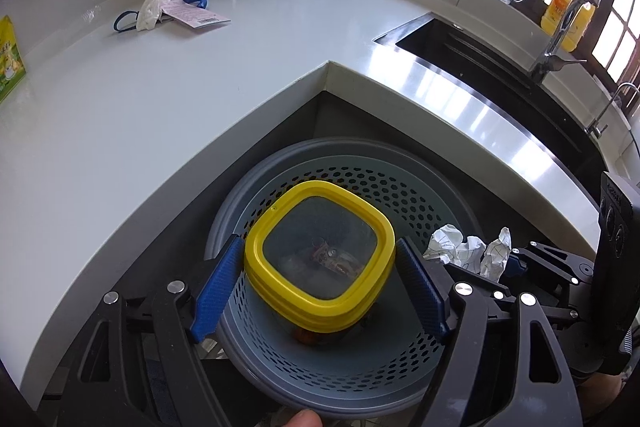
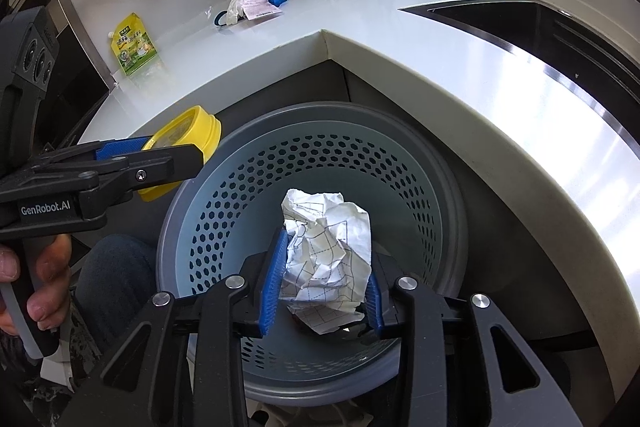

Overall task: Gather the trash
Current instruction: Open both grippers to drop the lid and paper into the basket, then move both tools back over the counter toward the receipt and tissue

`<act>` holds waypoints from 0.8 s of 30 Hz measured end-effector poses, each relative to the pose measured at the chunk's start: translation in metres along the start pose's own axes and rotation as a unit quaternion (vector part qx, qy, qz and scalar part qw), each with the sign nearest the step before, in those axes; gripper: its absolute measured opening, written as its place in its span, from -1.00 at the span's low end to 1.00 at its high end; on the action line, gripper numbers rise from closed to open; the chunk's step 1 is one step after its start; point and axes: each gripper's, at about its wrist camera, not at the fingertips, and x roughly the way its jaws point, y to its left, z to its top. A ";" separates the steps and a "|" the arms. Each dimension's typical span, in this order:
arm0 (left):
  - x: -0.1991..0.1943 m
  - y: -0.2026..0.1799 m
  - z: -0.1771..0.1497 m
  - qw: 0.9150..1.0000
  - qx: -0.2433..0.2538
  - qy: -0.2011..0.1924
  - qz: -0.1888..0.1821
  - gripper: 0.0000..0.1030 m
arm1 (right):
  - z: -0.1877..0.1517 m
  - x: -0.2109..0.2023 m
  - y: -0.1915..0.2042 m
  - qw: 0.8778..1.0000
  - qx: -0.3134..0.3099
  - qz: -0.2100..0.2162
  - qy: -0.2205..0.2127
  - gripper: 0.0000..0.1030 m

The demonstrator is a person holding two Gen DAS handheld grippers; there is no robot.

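Observation:
My left gripper point(image 1: 319, 243) is shut on a clear container with a yellow lid point(image 1: 320, 263), its blue pads against the lid's two sides. It hangs over the grey perforated bin point(image 1: 360, 155), which stands on the floor in the counter's inner corner. My right gripper point(image 2: 326, 259) is shut on a crumpled ball of gridded white paper point(image 2: 328, 235), also above the bin point(image 2: 320, 119). In the right wrist view the left gripper point(image 2: 176, 147) with the yellow lid point(image 2: 192, 127) hovers over the bin's left rim. Some litter lies at the bottom of the bin, seen through the container.
On the white L-shaped counter point(image 1: 200, 67) lie a crumpled plastic wrapper point(image 1: 156, 3), a pink receipt point(image 1: 192, 15), a blue hair tie point(image 1: 124, 21) and a green pouch point(image 2: 134, 47). A sink point(image 1: 480, 67) with a tap and a yellow bottle point(image 1: 566, 15) is on the right. A person's hand point(image 2: 40, 287) grips the left handle.

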 end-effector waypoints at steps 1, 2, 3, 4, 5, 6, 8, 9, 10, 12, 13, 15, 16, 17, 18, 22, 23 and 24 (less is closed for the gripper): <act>0.001 0.001 0.000 1.000 0.000 0.001 0.000 0.47 | -0.001 0.001 0.000 1.000 -0.002 -0.001 0.002 -0.30; 0.002 0.001 0.001 1.000 0.000 0.002 0.000 0.47 | -0.001 0.002 0.000 1.000 -0.002 -0.001 0.004 -0.27; 0.002 0.001 0.000 1.000 -0.002 0.003 -0.001 0.47 | -0.001 0.003 0.001 1.000 -0.001 -0.001 0.005 -0.19; 0.002 0.002 0.000 1.000 -0.003 0.003 -0.002 0.47 | -0.002 0.004 0.001 1.000 -0.001 -0.002 0.005 -0.11; 0.002 0.002 0.000 1.000 -0.004 0.003 -0.002 0.51 | -0.002 0.004 0.002 1.000 -0.002 -0.004 0.005 -0.09; 0.002 0.003 0.000 1.000 -0.006 0.003 -0.003 0.55 | -0.002 0.004 0.002 1.000 -0.002 -0.006 0.005 -0.03; 0.001 0.004 0.000 1.000 -0.010 0.002 -0.006 0.60 | -0.003 0.003 0.002 1.000 0.001 -0.006 0.002 0.07; 0.000 0.004 0.000 1.000 -0.010 0.001 -0.006 0.60 | -0.003 0.003 0.001 1.000 0.001 -0.006 0.002 0.07; -0.001 0.004 0.000 1.000 -0.010 0.000 -0.005 0.60 | -0.003 0.002 0.001 1.000 0.000 -0.007 0.002 0.07; -0.003 0.005 0.000 1.000 -0.012 -0.002 -0.005 0.60 | -0.003 0.001 0.001 1.000 0.001 -0.006 0.001 0.07; -0.004 0.005 0.000 1.000 -0.013 -0.003 -0.004 0.60 | -0.003 0.000 0.001 1.000 0.001 -0.007 0.000 0.07; -0.007 0.006 0.000 1.000 -0.015 -0.005 -0.002 0.60 | -0.003 -0.001 0.002 1.000 -0.001 -0.005 -0.001 0.07; -0.008 0.007 0.000 1.000 -0.016 -0.006 -0.002 0.60 | -0.003 -0.002 0.003 1.000 -0.001 -0.004 -0.003 0.07; -0.010 0.007 0.001 1.000 -0.017 -0.008 -0.001 0.60 | -0.003 -0.003 0.003 1.000 -0.001 -0.004 -0.004 0.07; -0.011 0.009 0.001 1.000 -0.017 -0.010 0.000 0.60 | -0.002 -0.004 0.003 1.000 -0.001 -0.001 -0.004 0.07; -0.023 0.014 0.003 0.999 -0.022 -0.023 0.003 0.64 | 0.001 -0.009 0.006 1.000 -0.004 0.004 -0.010 0.07; -0.027 0.016 0.004 0.999 -0.024 -0.027 0.004 0.67 | 0.002 -0.010 0.007 1.000 -0.004 0.005 -0.013 0.08; -0.030 0.018 0.004 0.999 -0.025 -0.031 0.005 0.69 | 0.004 -0.012 0.009 1.000 -0.005 0.007 -0.015 0.09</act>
